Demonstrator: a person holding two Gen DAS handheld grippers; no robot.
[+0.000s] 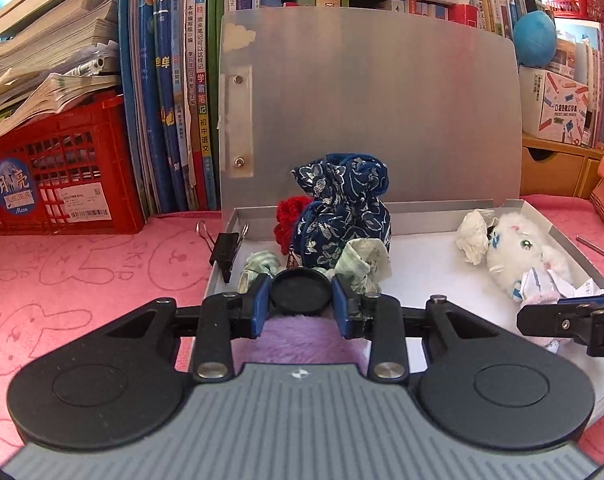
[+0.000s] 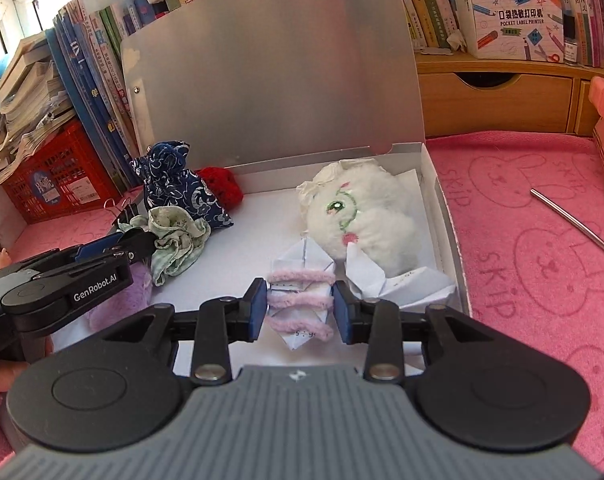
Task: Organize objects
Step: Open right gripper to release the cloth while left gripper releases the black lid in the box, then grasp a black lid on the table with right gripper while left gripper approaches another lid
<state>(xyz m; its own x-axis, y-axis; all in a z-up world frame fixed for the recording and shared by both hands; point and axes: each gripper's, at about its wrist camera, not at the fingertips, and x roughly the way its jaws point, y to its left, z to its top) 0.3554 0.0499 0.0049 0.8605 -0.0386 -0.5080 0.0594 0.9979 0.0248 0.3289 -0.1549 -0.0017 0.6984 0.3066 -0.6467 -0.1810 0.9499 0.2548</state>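
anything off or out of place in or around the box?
Crumpled tissue lies in the box beside the white plush, more like rubbish than a keepsake. A black binder clip is clipped on the box's left wall. A metal rod lies loose on the pink towel, outside the box.

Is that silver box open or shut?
Open. The silver box has its lid standing upright behind the tray, with the white plush toy visible inside.

I'm working at a home study desk: schoolbooks (image 1: 189, 80) are crowding the shelf at twelve o'clock, a red crate (image 1: 57, 168) is holding workbooks at ten, and a pink bunny-print towel (image 2: 542, 240) is covering the desktop.
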